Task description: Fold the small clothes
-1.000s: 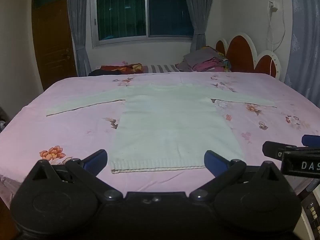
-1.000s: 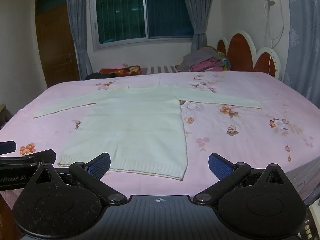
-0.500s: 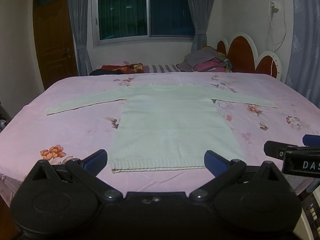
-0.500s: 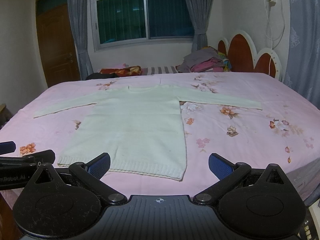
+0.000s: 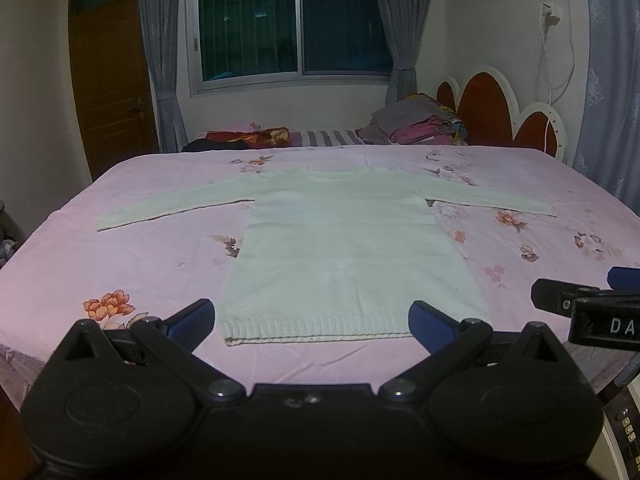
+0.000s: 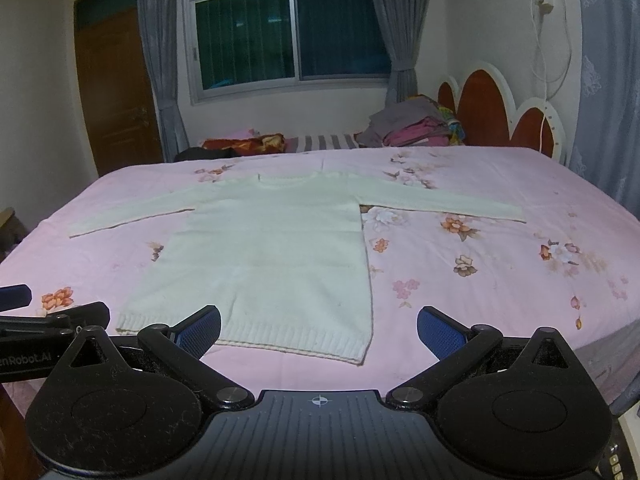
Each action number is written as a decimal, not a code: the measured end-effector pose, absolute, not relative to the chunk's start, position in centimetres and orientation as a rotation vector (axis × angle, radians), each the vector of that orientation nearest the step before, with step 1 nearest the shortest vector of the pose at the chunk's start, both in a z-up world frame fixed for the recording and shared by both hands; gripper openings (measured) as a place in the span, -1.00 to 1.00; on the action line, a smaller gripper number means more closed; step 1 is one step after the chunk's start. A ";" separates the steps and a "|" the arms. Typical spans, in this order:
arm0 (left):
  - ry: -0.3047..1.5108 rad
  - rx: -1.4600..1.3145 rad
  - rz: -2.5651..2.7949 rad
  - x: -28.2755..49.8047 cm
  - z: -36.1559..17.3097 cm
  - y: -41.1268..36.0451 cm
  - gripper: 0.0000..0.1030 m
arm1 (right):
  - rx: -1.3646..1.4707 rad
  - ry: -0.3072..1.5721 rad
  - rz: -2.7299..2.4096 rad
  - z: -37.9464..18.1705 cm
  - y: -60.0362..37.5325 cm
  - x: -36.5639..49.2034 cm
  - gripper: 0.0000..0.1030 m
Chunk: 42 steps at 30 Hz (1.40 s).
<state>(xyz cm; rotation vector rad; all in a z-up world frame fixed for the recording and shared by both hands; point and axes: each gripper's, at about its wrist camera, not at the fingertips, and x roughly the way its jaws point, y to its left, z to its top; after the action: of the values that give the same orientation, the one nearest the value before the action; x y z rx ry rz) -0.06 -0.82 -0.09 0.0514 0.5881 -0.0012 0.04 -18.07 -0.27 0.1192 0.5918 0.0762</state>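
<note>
A small white knit sweater point(image 5: 344, 248) lies flat on the pink flowered bedsheet point(image 5: 132, 256), hem toward me, both sleeves spread out to the sides. It also shows in the right wrist view point(image 6: 264, 252). My left gripper point(image 5: 312, 318) is open and empty, held just short of the hem's middle. My right gripper point(image 6: 318, 328) is open and empty, near the hem's right corner. The right gripper shows at the right edge of the left wrist view point(image 5: 592, 308); the left gripper shows at the left edge of the right wrist view point(image 6: 40, 320).
A pile of folded clothes point(image 5: 416, 120) and dark bedding point(image 5: 240, 138) lie at the far end of the bed. A red and white headboard point(image 5: 504, 108) stands at the far right. A wooden door point(image 5: 112, 80) is at the left, a window point(image 5: 292, 24) behind.
Both grippers have drifted very slightly; the view shifts a little. The sweater has not moved and both grippers stay open.
</note>
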 end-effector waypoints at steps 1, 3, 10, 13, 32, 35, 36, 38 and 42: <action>0.588 0.050 -0.002 0.0 -0.1 -0.8 1.00 | 0.120 0.592 0.077 -0.3 -18.1 0.0 1.00; 0.588 0.048 -0.003 0.0 -0.1 -0.8 1.00 | 0.120 0.592 0.077 -0.2 -18.1 0.1 1.00; 0.588 0.050 -0.002 -0.1 -0.1 -0.7 1.00 | 0.121 0.592 0.077 -0.2 -18.1 0.0 1.00; 0.589 0.049 -0.002 -0.1 -0.1 -0.7 1.00 | 0.122 0.591 0.077 -0.2 -18.1 0.0 1.00; 0.588 0.053 0.017 0.0 0.1 -1.5 1.00 | 0.121 0.594 0.088 -0.4 -18.5 0.4 1.00; 0.589 0.054 0.019 0.0 0.0 -1.6 1.00 | 0.122 0.595 0.089 -0.5 -18.6 0.6 1.00; 0.590 0.053 0.019 0.0 0.1 -1.6 1.00 | 0.123 0.595 0.089 -0.5 -18.6 0.6 1.00; 0.589 0.055 0.022 0.1 0.0 -1.6 1.00 | 0.122 0.596 0.089 -0.5 -18.6 0.6 1.00; 0.590 0.055 0.023 0.1 0.0 -1.7 1.00 | 0.124 0.596 0.090 -0.5 -18.6 0.7 1.00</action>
<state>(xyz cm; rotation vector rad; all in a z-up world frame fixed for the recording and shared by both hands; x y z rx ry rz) 0.13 -1.68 0.02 0.0550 0.5903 0.0234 0.69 -18.64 -0.51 0.1236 0.5957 0.0896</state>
